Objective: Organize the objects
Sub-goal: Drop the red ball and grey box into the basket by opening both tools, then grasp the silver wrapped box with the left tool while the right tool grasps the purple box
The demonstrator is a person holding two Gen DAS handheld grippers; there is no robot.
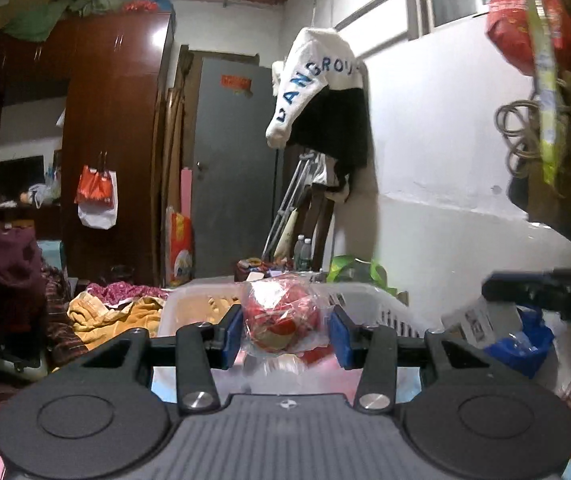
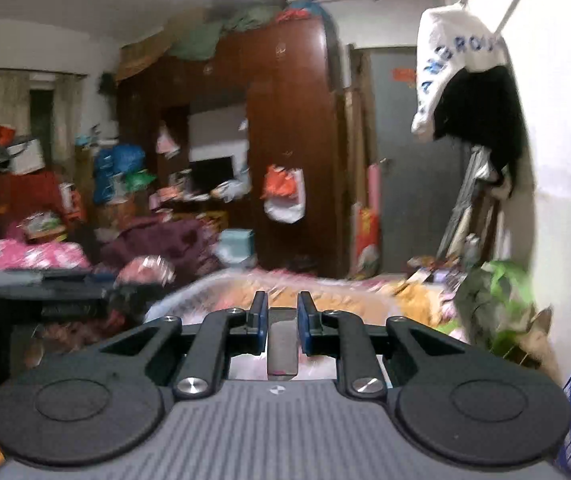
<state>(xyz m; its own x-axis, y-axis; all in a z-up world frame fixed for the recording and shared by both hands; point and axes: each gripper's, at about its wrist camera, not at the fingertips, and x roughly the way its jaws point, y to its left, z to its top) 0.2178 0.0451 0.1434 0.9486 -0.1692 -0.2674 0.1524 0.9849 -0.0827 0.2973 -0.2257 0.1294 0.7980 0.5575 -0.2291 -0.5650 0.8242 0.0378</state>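
My left gripper (image 1: 285,326) is shut on a clear plastic bag of red items (image 1: 283,316) and holds it above the near rim of a white plastic basket (image 1: 389,304). The right gripper shows at the right edge of the left wrist view (image 1: 545,290), above a blue bag (image 1: 521,344). In the right wrist view my right gripper (image 2: 281,320) has its blue pads a narrow gap apart with nothing between them. The left gripper and its red bag show blurred at the left of that view (image 2: 141,274).
Yellow and patterned cloths (image 1: 105,312) lie on the bed left of the basket. A dark red wardrobe (image 1: 113,140) and grey door (image 1: 229,168) stand behind. A white and black garment (image 1: 317,96) hangs on the wall. Bags and cords (image 1: 549,128) hang at upper right.
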